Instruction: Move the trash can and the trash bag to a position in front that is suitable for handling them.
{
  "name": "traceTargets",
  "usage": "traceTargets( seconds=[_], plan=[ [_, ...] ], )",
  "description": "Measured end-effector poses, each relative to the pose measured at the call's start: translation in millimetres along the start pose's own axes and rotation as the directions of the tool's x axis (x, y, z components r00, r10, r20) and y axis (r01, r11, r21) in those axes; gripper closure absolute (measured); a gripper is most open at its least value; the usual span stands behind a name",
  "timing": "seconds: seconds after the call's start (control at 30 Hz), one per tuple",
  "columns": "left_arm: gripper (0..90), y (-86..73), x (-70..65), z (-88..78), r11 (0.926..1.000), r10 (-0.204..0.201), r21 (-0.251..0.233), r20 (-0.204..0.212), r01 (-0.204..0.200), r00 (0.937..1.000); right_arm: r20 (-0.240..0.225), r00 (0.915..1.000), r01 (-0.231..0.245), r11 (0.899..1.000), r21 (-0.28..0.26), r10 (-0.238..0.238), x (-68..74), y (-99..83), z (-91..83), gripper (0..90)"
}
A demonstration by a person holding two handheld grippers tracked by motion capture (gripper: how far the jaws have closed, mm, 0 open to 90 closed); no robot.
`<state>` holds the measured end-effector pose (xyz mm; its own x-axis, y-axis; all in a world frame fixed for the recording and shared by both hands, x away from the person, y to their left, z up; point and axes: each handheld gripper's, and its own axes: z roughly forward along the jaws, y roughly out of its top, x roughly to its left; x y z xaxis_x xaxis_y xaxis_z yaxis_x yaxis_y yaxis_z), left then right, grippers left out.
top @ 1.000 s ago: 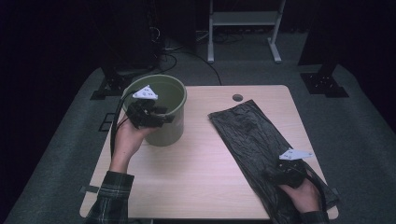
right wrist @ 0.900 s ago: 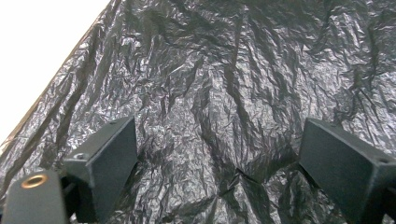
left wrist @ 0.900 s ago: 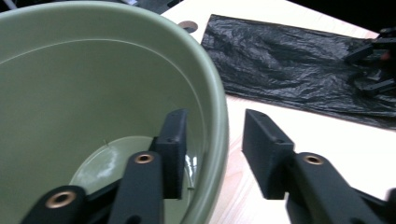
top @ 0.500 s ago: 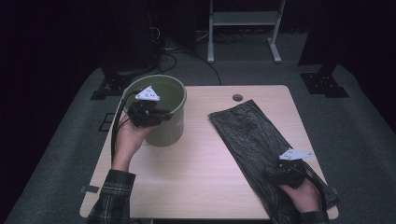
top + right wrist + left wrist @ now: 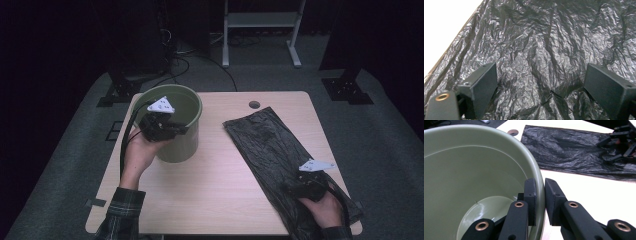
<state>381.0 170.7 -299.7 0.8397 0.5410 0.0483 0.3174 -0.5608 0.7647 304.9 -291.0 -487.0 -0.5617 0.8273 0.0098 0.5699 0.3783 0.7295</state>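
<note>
the left tool [image 5: 540,202] has just been closing and now pinches the green bucket [image 5: 172,125] rim; the right tool [image 5: 540,87] gapes wide over the black plastic bag [image 5: 272,150] on the counter [image 5: 220,200].

Your left hand [image 5: 137,152] hides part of the green bucket [image 5: 187,142] wall. The black bag [image 5: 272,150] runs off the bottom edge, its near end covered by your right hand [image 5: 325,207].
</note>
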Motion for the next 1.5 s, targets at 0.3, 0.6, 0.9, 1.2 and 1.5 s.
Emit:
traceTargets(
  seconds=[0.3,0.6,0.9,1.2,1.5],
  plan=[
    [79.7,2.3,-28.9,1.8,0.9987,0.051,-0.008,0.040,-0.051,0.9979,0.000,1.0000,0.001,1.000,0.001,-0.001,-0.1,0.0,-0.1,10.7],
    [79.8,8.5,-68.3,6.4,0.9962,0.087,-0.010,0.110,-0.087,0.9901,0.000,1.0000,0.000,1.000,0.000,0.000,0.0,0.0,0.0,10.8],
    [79.3,14.5,-97.2,11.2,0.9943,0.106,-0.009,0.146,-0.106,0.9836,0.001,1.0000,0.001,1.000,0.000,-0.001,0.0,0.0,0.0,10.8],
    [48.7,22.4,-81.2,1.2,0.9972,0.060,-0.052,0.147,-0.053,0.9873,0.001,1.0000,0.001,1.000,0.000,-0.001,0.0,0.0,0.0,10.8],
    [29.0,25.7,-49.9,-7.0,0.9989,0.014,-0.045,0.099,-0.009,0.9950,0.000,1.0000,0.000,1.000,0.000,0.000,0.0,0.0,0.0,10.7]
  ],
)
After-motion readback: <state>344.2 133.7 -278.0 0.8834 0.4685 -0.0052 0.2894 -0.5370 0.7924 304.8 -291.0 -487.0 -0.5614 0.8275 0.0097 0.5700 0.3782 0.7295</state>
